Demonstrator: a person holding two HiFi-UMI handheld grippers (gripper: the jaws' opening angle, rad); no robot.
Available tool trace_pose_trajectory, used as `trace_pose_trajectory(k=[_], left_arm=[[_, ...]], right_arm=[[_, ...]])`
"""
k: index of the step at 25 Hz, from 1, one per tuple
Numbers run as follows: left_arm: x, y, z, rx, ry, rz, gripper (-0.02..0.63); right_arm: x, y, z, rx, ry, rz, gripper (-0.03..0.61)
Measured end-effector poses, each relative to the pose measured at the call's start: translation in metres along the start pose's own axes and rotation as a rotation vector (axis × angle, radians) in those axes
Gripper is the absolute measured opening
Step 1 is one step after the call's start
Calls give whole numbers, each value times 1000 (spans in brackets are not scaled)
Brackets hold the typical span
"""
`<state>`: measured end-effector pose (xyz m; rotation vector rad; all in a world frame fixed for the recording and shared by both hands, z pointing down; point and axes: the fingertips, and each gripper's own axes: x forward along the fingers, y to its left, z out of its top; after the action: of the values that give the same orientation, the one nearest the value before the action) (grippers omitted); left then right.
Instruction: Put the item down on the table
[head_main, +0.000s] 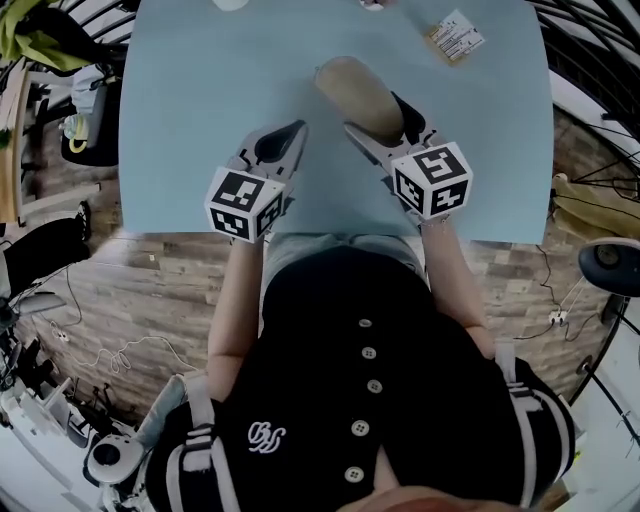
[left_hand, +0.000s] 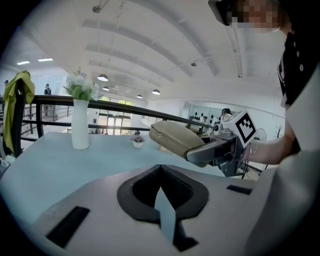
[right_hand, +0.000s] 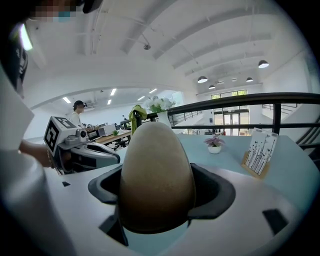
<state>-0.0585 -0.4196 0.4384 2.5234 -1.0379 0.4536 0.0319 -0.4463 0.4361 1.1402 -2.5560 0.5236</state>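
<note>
Two tongs near table (head_main: 190, 110) front edge, right tongs (head_main: 375, 118) clamped on tan pouch (head_main: 355, 88), left tongs (head_main: 290, 135) together

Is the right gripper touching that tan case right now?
Touching. The right gripper clamps the tan case; the right gripper view shows both jaws pressed against its sides.

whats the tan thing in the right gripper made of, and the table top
The tan case looks like faux leather or coated fabric. It is matte with a fine speckled grain, and the left gripper view shows a seam along its edge. The table top is smooth, pale blue and matte with no grain, so it is likely laminate or painted board.
</note>
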Motion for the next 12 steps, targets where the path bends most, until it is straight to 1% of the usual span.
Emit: trace_pose_trajectory(k=[4,9,12], left_arm=[[4,9,-9,20,25,-6,11],[8,17,-17,-17,29,-1,11],[12,24,-20,-38,33,2,11]], right_arm=[[7,-5,-2,3,20,-17,393],[16,-12,-11,-17,50,-40,393],[26,-16,-15,-43,79,-38,393]])
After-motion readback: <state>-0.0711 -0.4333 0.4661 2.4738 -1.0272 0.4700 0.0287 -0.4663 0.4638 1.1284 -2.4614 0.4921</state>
